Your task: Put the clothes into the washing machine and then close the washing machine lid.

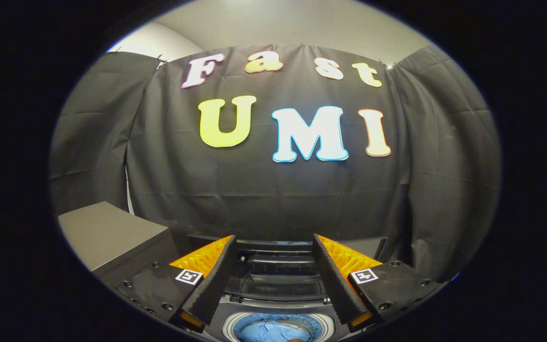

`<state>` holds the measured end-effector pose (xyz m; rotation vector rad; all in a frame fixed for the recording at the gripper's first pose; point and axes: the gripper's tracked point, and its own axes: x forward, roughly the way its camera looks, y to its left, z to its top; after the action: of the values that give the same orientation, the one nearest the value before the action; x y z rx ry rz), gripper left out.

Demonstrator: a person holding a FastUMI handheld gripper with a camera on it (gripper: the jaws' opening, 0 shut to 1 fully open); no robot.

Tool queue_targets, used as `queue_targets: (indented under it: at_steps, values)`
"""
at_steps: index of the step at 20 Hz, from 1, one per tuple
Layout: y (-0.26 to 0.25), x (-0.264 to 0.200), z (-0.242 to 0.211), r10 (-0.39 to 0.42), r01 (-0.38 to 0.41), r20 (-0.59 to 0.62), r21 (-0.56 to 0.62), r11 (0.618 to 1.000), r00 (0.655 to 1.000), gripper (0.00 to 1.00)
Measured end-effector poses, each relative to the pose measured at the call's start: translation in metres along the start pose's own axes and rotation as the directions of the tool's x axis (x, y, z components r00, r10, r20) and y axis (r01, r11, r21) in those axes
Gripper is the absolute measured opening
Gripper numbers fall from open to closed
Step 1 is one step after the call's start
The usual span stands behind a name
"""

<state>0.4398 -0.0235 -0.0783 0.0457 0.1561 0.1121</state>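
Note:
My gripper (273, 251) is open, its two orange-backed fingers (207, 270) spread wide with nothing between them. Below and between the fingers I see the top of the washing machine (278, 297), its round drum mouth uncovered. Light blue clothes (273, 330) lie inside the drum. The machine's dark lid (278, 266) appears raised at the back, just beyond the fingers.
A grey box-like surface (107, 232) stands to the left of the machine, level with my left finger. The black cloth wall (273, 190) hangs close behind the machine and wraps round both sides.

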Motion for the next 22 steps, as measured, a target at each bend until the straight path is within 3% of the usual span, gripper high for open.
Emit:
queue_targets:
  at_steps: [8, 22]
  values:
    - [0.004, 0.047, 0.011, -0.004, 0.004, -0.011, 0.007, 1.000, 1.000, 0.98]
    - [-0.004, 0.120, -0.012, -0.029, 0.032, -0.089, 0.029, 0.999, 0.996, 0.98]
